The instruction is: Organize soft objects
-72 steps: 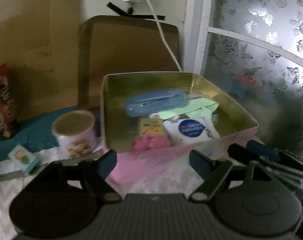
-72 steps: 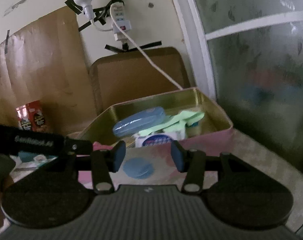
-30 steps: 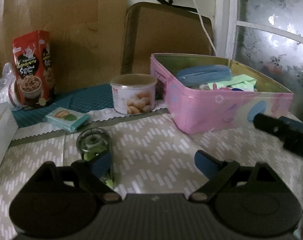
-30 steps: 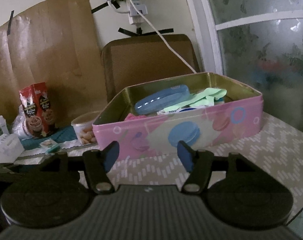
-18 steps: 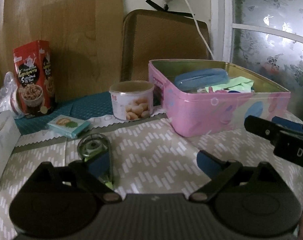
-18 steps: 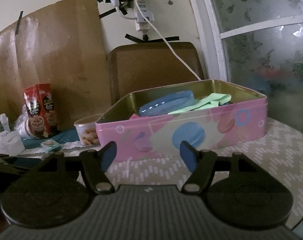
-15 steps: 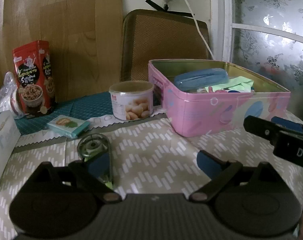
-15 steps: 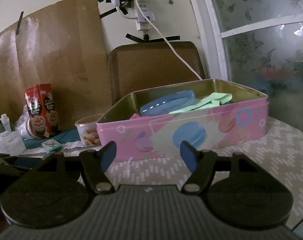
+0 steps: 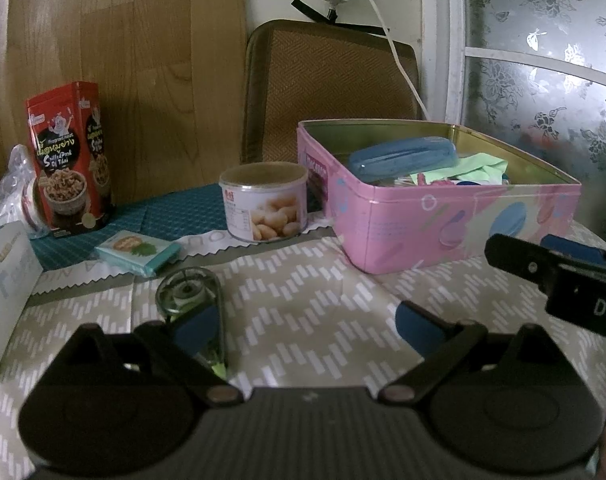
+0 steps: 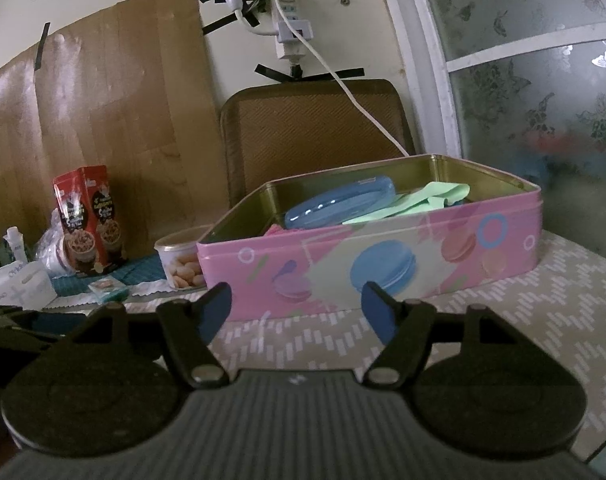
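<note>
Both of our hand-held grippers, left [image 9: 305,326] and right [image 10: 297,308], are spread and empty, the left opening more. We should reach slowly for the pink tin [image 9: 455,216] at one o'clock.

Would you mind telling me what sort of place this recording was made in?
Most likely a table in someone's home. A patterned cloth covers the table, which bears snack packs, such as a red box, and a pink tin. A power strip is taped to the wall beside a frosted floral window.
</note>
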A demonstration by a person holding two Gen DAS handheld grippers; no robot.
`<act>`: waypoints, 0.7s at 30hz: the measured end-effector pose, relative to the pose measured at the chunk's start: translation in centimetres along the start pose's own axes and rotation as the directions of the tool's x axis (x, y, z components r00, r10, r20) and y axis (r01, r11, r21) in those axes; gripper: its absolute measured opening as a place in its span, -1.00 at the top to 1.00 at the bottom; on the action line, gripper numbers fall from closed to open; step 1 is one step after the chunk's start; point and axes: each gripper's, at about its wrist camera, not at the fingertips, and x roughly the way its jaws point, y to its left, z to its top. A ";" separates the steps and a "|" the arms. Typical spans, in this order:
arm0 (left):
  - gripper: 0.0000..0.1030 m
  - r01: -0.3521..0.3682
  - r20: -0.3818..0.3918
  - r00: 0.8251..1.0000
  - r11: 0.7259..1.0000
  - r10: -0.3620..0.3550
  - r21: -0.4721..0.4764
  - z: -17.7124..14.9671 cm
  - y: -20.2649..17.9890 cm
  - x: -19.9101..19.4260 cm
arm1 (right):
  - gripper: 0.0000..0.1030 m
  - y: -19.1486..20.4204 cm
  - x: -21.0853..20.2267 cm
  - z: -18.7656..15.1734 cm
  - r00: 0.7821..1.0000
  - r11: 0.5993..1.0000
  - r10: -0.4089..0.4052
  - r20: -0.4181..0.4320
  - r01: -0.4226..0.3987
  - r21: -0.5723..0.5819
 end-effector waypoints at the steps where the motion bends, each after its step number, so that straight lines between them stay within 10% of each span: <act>1: -0.93 0.000 0.000 1.000 1.000 0.000 0.000 0.0 0.0 0.0 | -0.44 0.0 0.0 0.0 1.000 1.000 0.000 0.000 0.000 -0.001; 21: -0.96 -0.045 0.002 0.999 0.998 0.045 -0.045 -0.3 1.3 -0.9 | -0.44 0.9 0.3 0.1 1.000 0.996 -0.010 -0.005 0.010 -0.086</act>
